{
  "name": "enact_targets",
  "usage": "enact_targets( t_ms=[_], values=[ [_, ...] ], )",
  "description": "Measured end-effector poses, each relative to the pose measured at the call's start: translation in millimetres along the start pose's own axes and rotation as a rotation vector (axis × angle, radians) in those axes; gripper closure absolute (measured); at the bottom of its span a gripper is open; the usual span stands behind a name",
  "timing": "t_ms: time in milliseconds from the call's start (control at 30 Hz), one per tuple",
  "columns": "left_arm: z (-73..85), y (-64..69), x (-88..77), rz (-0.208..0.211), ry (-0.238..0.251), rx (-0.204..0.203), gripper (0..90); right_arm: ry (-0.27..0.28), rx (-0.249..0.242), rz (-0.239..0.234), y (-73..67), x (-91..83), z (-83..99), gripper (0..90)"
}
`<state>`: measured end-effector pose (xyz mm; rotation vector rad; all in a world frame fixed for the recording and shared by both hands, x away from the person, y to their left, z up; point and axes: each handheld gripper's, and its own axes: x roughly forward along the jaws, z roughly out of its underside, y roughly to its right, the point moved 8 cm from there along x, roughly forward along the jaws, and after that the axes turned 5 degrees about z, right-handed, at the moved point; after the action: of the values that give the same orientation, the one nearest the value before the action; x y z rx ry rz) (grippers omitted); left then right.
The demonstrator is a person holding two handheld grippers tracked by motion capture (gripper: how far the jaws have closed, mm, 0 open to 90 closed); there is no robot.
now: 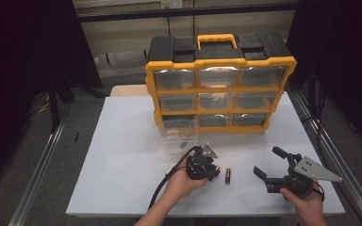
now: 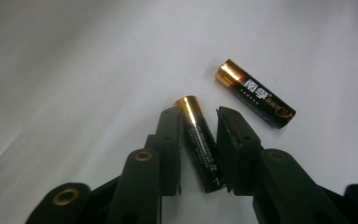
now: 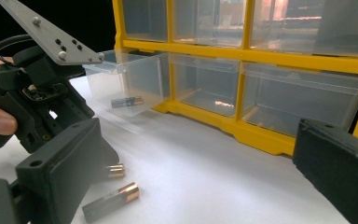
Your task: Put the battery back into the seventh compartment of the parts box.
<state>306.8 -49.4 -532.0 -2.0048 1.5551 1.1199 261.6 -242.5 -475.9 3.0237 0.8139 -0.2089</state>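
Note:
My left gripper [image 1: 209,173] points down at the white table [image 1: 122,160], shut on a black and gold AA battery [image 2: 200,149] that lies flat between its pads. In the left gripper view the gripper [image 2: 198,116] has that battery's gold end poking out past the fingertips. A second AA battery [image 1: 227,175] [image 2: 256,93] lies loose just to the right. My right gripper [image 1: 267,161] rests near the table's front right, jaws wide open and nothing between them. The right gripper view [image 3: 200,154] shows the loose battery [image 3: 112,200] in front and the left gripper [image 3: 32,102] beyond it.
A yellow and black organizer [image 1: 219,84] with clear drawers stands at the back of the table. Its bottom-left drawer [image 1: 179,129] [image 3: 126,81] is pulled out, with a battery [image 3: 127,101] lying inside. The left gripper's cable [image 1: 162,183] trails toward the front edge.

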Motion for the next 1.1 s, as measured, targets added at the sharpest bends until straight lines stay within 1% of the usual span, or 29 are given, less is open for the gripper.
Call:
enact_targets(
  t_ms=[67, 133, 167, 300, 367, 400, 433, 500, 533, 567, 600, 700, 733, 767, 800, 833, 867, 967, 1000, 1033, 1100],
  values=[
    [0.6, -1.9, -0.7, -0.012, -0.009, 0.005, 76.0, 0.001, 0.002, 0.002, 0.2, 0.1, -0.1, 1.6],
    [-1.1, -0.4, 0.7, -0.004, 0.019, -0.033, 76.8, 0.0, 0.0, 0.0, 0.0, -0.2, 0.0, 1.6],
    [0.0, -1.9, -0.4, 0.001, 0.0, -0.012, 76.9, -0.002, -0.001, 0.002, 0.2, -0.5, 0.0, 1.6],
    [0.4, -5.1, -3.2, 0.009, -0.011, -0.017, 77.3, 0.003, 0.001, 0.003, 0.6, -0.6, -0.4, 1.6],
    [-0.6, -5.4, -6.2, 0.028, 0.005, -0.048, 77.3, 0.005, 0.0, 0.002, 0.5, -0.6, -0.6, 1.6],
    [-2.6, -5.5, -7.5, 0.034, 0.03, -0.065, 77.3, 0.005, -0.001, 0.001, 0.4, -0.6, -0.7, 1.6],
    [-3.4, -6.7, -9.8, 0.034, 0.036, -0.057, 77.3, 0.003, 0.0, -0.001, 0.1, -0.5, -0.5, 1.6],
    [-4.5, -7.2, -16.7, 0.04, 0.014, -0.059, 77.3, 0.002, -0.001, -0.001, 0.0, -0.3, -0.3, 1.6],
    [-6.6, -7.6, -20.1, 0.046, 0.017, -0.052, 77.3, 0.002, -0.001, -0.002, 0.0, -0.1, -0.2, 1.6],
    [-9.8, -7.8, -23.5, 0.051, 0.032, -0.059, 77.3, 0.002, -0.001, -0.002, -0.1, 0.0, -0.2, 1.6],
    [-13.5, -7.3, -26.4, 0.055, 0.057, -0.082, 77.2, 0.001, -0.002, -0.002, -0.2, 0.1, -0.1, 1.6],
    [-20.3, -9.5, -35.5, 0.047, 0.069, -0.072, 77.3, 0.001, 0.0, -0.001, -0.2, -0.1, -0.1, 1.6],
    [-21.8, -9.9, -39.7, 0.055, 0.058, -0.076, 77.3, 0.001, -0.001, -0.001, -0.2, -0.2, -0.1, 1.6],
    [-25.6, -10.1, -42.0, 0.057, 0.085, -0.083, 77.3, 0.002, -0.001, -0.002, -0.2, -0.2, -0.1, 1.6],
    [-26.1, -11.1, -45.4, 0.056, 0.07, -0.078, 77.3, 0.002, 0.0, -0.001, -0.1, -0.1, -0.2, 1.6],
    [-28.9, -11.5, -47.3, 0.06, 0.091, -0.085, 77.3, 0.002, 0.0, -0.001, -0.1, -0.1, -0.2, 1.6],
    [-30.9, -12.3, -51.1, 0.069, 0.092, -0.088, 77.3, 0.002, -0.001, -0.002, -0.2, -0.1, -0.2, 1.6],
    [-35.7, -15.5, -58.3, 0.071, 0.107, -0.097, 77.3, 0.001, -0.001, -0.004, -0.6, -0.1, -0.2, 1.6],
    [-36.8, -17.2, -61.2, 0.068, 0.103, -0.091, 77.3, 0.002, -0.002, -0.003, -0.4, 0.0, -0.3, 1.6],
    [-38.5, -17.6, -62.7, 0.071, 0.113, -0.096, 77.3, 0.002, -0.001, -0.003, -0.3, 0.0, -0.3, 1.6],
    [-40.8, -19.3, -67.6, 0.068, 0.108, -0.096, 77.3, 0.002, -0.001, -0.003, -0.2, 0.0, -0.3, 1.6]
  ],
)
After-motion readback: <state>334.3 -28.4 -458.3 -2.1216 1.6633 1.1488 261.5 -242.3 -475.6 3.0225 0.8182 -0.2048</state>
